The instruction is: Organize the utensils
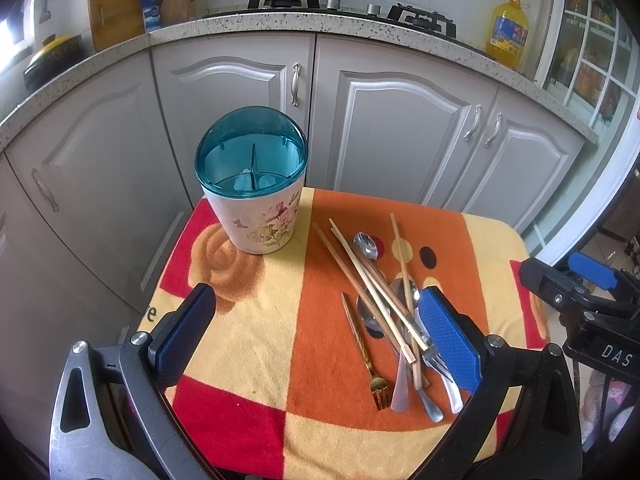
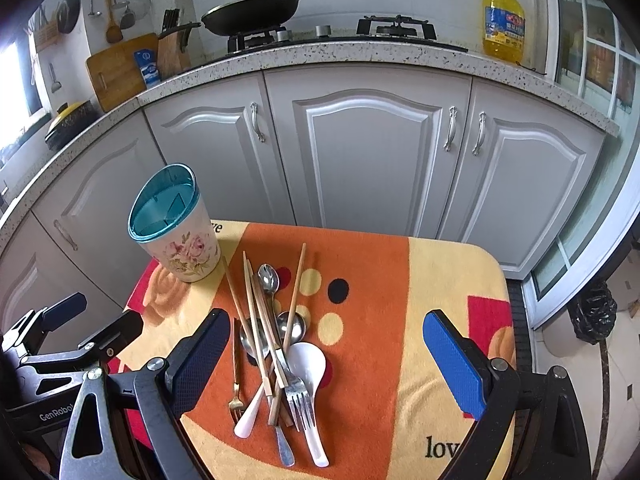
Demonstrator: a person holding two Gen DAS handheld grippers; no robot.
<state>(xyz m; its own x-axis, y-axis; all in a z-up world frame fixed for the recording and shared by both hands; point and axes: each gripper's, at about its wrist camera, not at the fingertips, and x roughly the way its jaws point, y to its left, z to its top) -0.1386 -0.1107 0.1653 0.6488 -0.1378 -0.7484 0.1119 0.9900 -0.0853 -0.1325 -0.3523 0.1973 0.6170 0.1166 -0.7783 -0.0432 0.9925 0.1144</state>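
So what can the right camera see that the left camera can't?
Only the right wrist view shows the ladles hanging on the wall, the black bag on the floor, and the bowl of the white spoon. Only the left wrist view looks straight down into the holder and shows its divider. Both show the chopsticks, the gold fork, the wok, the oil bottle and both open grippers, left and right.

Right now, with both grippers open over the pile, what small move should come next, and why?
Probably lower the right gripper onto the lone wooden chopstick lying across the pile's right side. Its jaws are open, nothing is held, and the teal-rimmed floral utensil holder stands empty, upright and uncovered nearby.
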